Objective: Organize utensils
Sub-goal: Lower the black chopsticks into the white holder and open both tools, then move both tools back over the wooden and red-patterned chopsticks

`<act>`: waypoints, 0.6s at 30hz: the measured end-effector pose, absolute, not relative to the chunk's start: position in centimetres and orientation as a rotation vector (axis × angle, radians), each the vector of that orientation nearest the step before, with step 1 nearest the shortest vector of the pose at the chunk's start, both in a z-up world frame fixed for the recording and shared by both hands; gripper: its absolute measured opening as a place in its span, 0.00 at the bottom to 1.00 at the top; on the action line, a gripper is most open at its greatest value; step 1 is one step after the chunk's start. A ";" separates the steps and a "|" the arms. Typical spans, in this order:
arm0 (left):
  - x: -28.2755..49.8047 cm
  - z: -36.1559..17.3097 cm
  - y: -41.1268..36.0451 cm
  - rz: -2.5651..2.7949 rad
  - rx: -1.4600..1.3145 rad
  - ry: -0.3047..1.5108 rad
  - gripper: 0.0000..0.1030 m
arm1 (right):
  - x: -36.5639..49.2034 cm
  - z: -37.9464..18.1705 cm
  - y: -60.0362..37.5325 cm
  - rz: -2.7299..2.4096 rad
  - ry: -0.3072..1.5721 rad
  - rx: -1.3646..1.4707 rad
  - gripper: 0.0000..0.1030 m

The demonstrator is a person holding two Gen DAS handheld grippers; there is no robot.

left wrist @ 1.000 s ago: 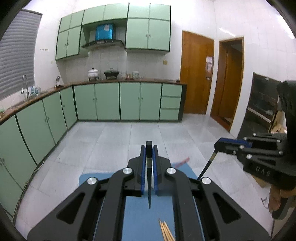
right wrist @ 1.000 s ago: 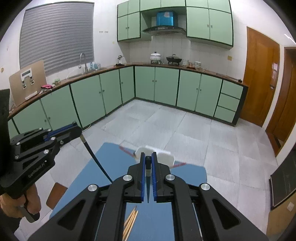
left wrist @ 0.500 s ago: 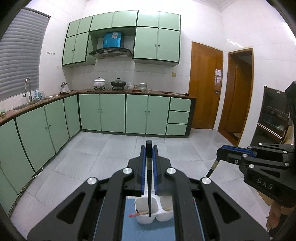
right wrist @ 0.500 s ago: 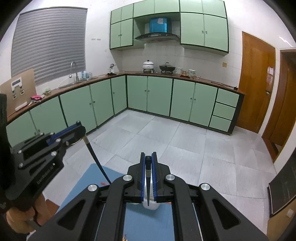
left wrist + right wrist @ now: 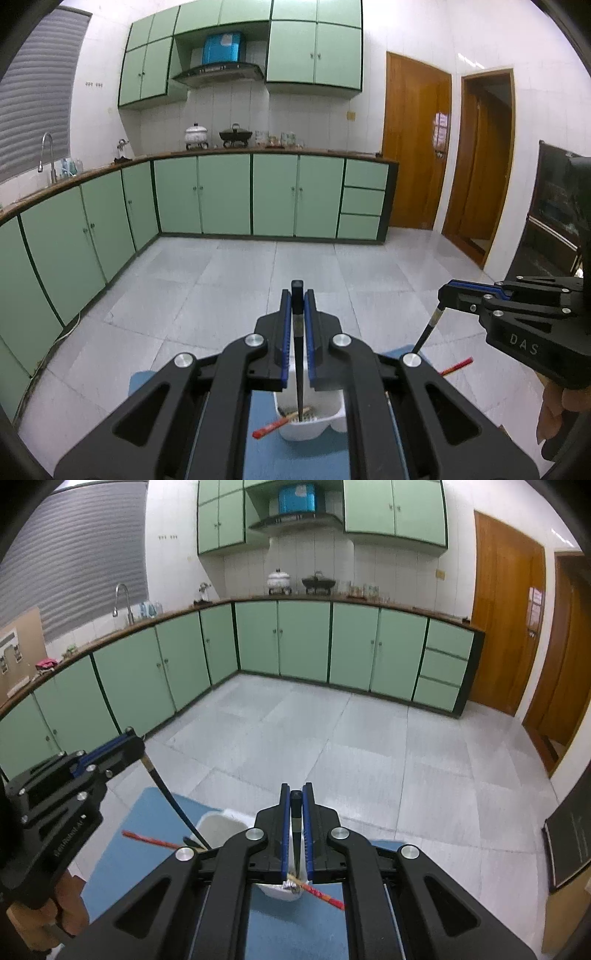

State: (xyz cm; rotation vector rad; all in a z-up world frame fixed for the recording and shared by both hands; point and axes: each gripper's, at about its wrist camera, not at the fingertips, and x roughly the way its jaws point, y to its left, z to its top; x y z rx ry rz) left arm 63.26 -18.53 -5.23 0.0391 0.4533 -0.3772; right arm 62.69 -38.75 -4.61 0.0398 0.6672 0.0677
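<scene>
A white two-compartment utensil holder (image 5: pixel 312 424) stands on a blue mat (image 5: pixel 295 458). My left gripper (image 5: pixel 297 295) is shut on a black chopstick (image 5: pixel 298 369) that hangs tip-down into the holder. A red-ended chopstick (image 5: pixel 271 428) sticks out of the holder sideways. My right gripper (image 5: pixel 296 788) is shut on a second black chopstick (image 5: pixel 295 834) above the holder (image 5: pixel 218 821). In the right wrist view the left gripper (image 5: pixel 135 742) and its chopstick (image 5: pixel 173 805) come in from the left. In the left wrist view the right gripper (image 5: pixel 445 291) is seen at the right.
The mat (image 5: pixel 147 812) ends just beyond the holder, with grey tiled floor (image 5: pixel 258 280) below. Green cabinets (image 5: pixel 221 195) line the far and left walls. Wooden doors (image 5: pixel 413 147) stand at the right. A hand (image 5: pixel 55 919) holds the left gripper's handle.
Both grippers have moved forward and down over the mat to the white holder, each still clamping its black chopstick. The wooden chopsticks lying on the near mat have dropped out of view.
</scene>
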 end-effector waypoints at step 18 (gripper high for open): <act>54.9 -0.8 -13.8 -0.362 0.056 0.380 0.39 | 51.4 -0.5 -40.5 0.079 0.527 0.079 0.23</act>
